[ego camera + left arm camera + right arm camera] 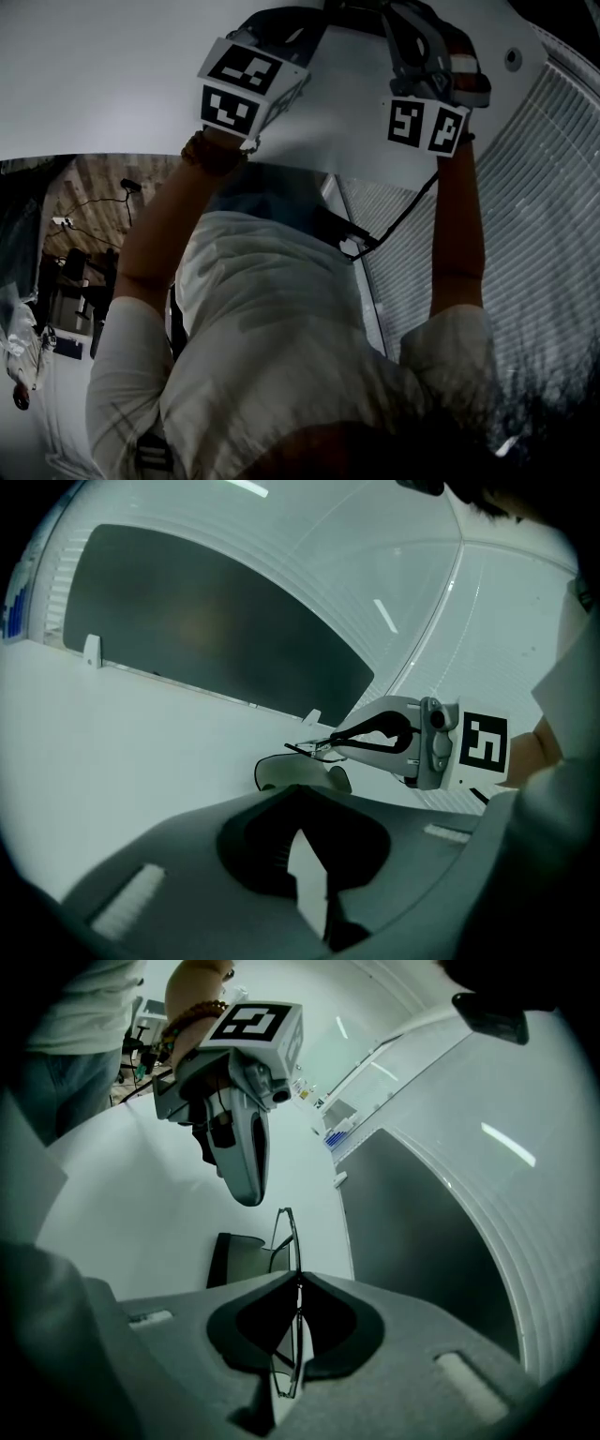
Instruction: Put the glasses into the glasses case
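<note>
Two hand-held grippers were at work over the white desk (141, 1213), and only one carried anything. Your right hand-held gripper (298, 1281) was clamped on the glasses (291, 1237). The frame was pinched edge-on between its jaws and stuck out past the tips toward the middle of the right gripper view. Your left hand-held gripper (247, 1194) had its jaws pressed together with nothing between them, and its tip hung just above the glasses case (236, 1258).

The case lay on the desk just beyond your right jaws, a little to the lower left of the protruding frame, and it looked open. In the left gripper view the glasses came in from the right of the frame. They were held near the case's far rim with their long axis roughly along the case's length. Whether they already touched the rim could not be told.

I judged that the coming move was short. You needed to lower the frame down and slightly left into the case, keeping it aligned lengthwise. Your right hand was the one placed to do it, and your left hand was near enough to steady the case.
</note>
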Motion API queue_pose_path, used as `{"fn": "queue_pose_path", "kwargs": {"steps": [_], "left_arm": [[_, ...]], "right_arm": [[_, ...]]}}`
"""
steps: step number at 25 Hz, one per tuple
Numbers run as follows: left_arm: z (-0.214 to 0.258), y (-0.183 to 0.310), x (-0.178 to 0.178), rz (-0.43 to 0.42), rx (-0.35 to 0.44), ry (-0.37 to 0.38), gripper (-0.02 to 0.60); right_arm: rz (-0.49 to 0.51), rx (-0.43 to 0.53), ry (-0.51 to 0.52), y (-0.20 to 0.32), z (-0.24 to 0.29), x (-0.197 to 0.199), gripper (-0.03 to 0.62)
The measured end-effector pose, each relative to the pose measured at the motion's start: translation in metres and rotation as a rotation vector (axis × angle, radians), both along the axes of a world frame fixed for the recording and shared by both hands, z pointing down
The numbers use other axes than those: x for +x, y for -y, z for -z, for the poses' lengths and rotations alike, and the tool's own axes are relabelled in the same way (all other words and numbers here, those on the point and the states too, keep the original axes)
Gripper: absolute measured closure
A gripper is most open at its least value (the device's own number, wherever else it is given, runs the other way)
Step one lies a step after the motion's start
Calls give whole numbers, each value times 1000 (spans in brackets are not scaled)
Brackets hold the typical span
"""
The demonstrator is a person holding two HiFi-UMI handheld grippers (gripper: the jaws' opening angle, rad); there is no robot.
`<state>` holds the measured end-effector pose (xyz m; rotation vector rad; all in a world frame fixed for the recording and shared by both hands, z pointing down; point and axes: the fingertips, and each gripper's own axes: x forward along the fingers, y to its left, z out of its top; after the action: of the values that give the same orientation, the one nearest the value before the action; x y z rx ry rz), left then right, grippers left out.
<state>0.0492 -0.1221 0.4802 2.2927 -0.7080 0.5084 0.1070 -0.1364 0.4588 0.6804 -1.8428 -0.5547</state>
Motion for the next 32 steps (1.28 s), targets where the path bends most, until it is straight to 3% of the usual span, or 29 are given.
{"fn": "queue_pose_path", "kwargs": {"steps": [15,32], "left_arm": [[-13,-8,-1,6,-28,-2,581],[-16,-19,6,-9,-33,-1,581]], "right_arm": [[71,45,-84,-8,-11,-2,579],[68,34,-82,-27,-8,-6,579]]}}
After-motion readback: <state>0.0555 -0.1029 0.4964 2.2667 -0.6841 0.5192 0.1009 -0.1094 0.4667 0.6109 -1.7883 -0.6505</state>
